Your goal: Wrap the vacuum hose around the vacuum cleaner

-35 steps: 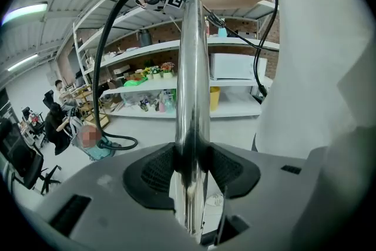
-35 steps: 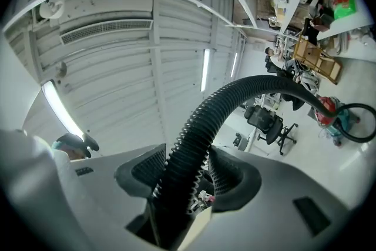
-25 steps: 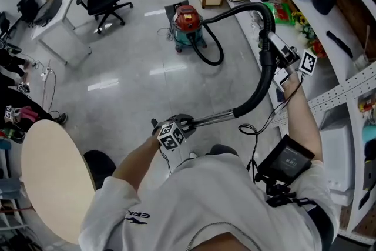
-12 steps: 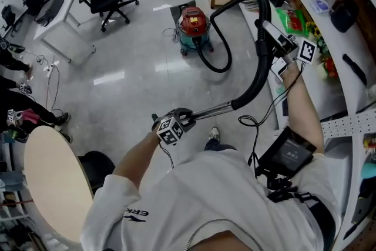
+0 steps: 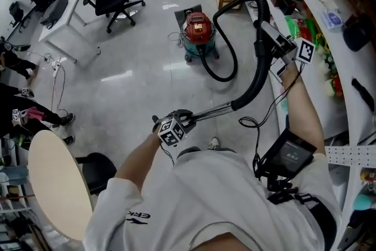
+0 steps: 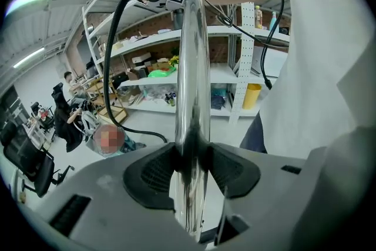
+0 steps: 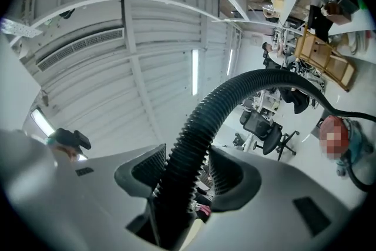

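Grey floor bears the red canister vacuum cleaner; left claw clamps chrome wand, right claw holds black ribbed hose clear for wrapping.

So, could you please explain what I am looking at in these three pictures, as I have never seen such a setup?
There is no robot arm here. A person wears a camera on the head and holds a two-jaw gripper in each hand. The head view looks down past the person's shoulders at an office floor, where a red-topped vacuum cleaner stands. The other two pictures come from cameras riding on the grippers, each looking along its own jaws. The left gripper is clamped on the shiny metal tube at the hose's end. The right gripper is clamped on the black ribbed vacuum hose, which arches down to the cleaner. The hose is not yet wrapped around it.
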The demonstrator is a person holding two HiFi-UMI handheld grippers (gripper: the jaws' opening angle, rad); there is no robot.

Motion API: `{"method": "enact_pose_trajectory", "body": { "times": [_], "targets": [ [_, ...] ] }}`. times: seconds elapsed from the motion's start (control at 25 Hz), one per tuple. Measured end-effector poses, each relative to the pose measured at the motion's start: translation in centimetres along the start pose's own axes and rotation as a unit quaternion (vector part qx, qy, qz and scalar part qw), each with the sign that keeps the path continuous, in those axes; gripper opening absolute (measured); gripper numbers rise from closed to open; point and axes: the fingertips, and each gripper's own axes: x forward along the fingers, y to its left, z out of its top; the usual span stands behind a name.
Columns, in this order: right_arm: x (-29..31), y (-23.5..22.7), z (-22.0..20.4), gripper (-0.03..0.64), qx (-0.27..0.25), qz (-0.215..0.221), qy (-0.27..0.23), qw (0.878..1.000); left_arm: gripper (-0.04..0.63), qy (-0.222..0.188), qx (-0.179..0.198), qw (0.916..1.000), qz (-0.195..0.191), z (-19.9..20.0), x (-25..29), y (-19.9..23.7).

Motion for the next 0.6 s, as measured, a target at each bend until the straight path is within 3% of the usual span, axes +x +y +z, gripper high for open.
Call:
{"method": "enact_pose_trajectory", "body": {
  "times": [0.6],
  "targets": [
    [3.5,-6.9,7.0,0.225,-0.012,-0.010,-0.013,1.000,0.164,-0.008,0.016,0.9998,-0.008,1.9,2.9,10.7]
  ]
}}
